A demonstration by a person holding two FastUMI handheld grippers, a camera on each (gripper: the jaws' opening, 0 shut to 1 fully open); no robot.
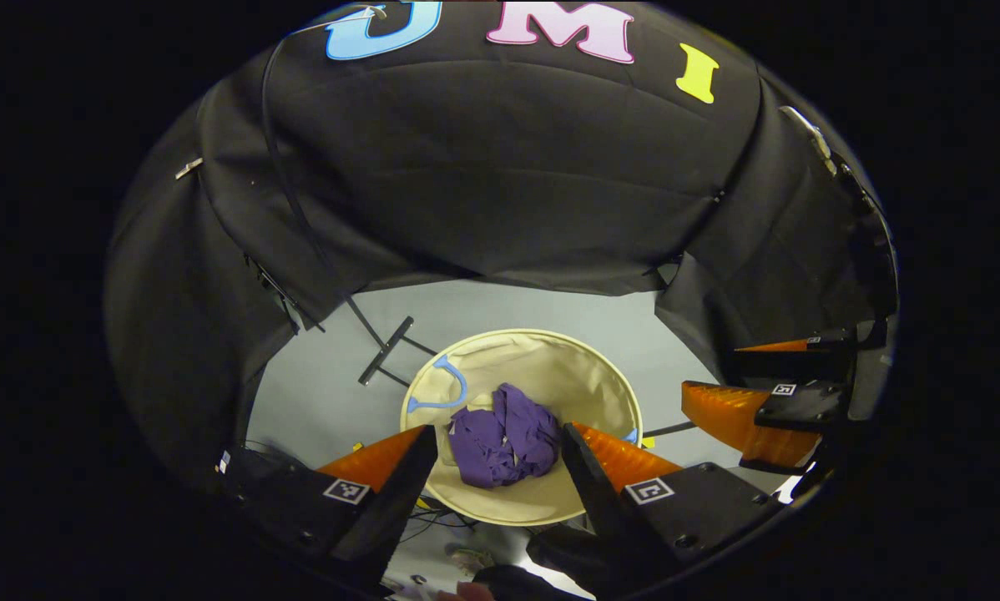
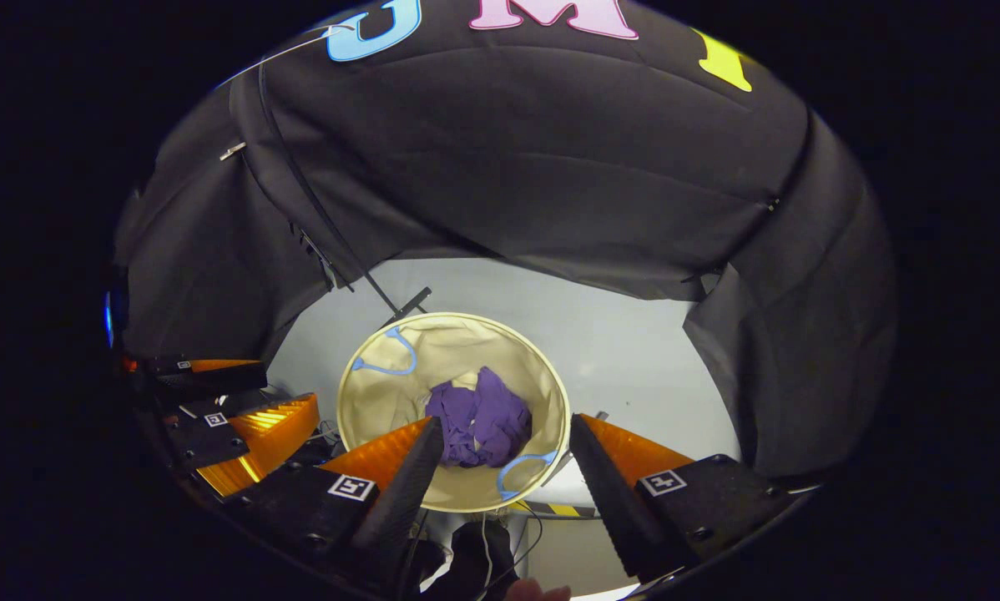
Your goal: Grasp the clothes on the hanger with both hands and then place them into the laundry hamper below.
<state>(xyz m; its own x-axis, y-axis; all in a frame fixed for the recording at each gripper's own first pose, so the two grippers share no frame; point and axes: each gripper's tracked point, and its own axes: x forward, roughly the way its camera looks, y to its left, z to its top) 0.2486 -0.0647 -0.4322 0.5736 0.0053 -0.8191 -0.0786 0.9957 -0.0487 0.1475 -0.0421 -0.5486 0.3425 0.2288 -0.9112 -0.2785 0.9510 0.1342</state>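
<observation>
The purple clothes (image 1: 504, 436) lie crumpled in a heap at the bottom of the round cream laundry hamper (image 1: 588, 380), which stands on the pale floor (image 1: 325, 392) below both grippers; in the right gripper view the same heap (image 2: 477, 427) sits near the middle of the hamper (image 2: 383, 401), well apart from its rim. The hamper has blue loop handles (image 1: 443, 388) on its far left and near right sides. The left gripper (image 1: 500, 442) hangs above the hamper with its jaws spread wide and nothing between them, and the right gripper (image 2: 504, 430) likewise hovers with jaws apart and empty. Each gripper shows at the edge of the other's view. Judging from this, the placing looks done: the clothes are in the hamper and released, and little seems left beyond drawing the grippers away.
</observation>
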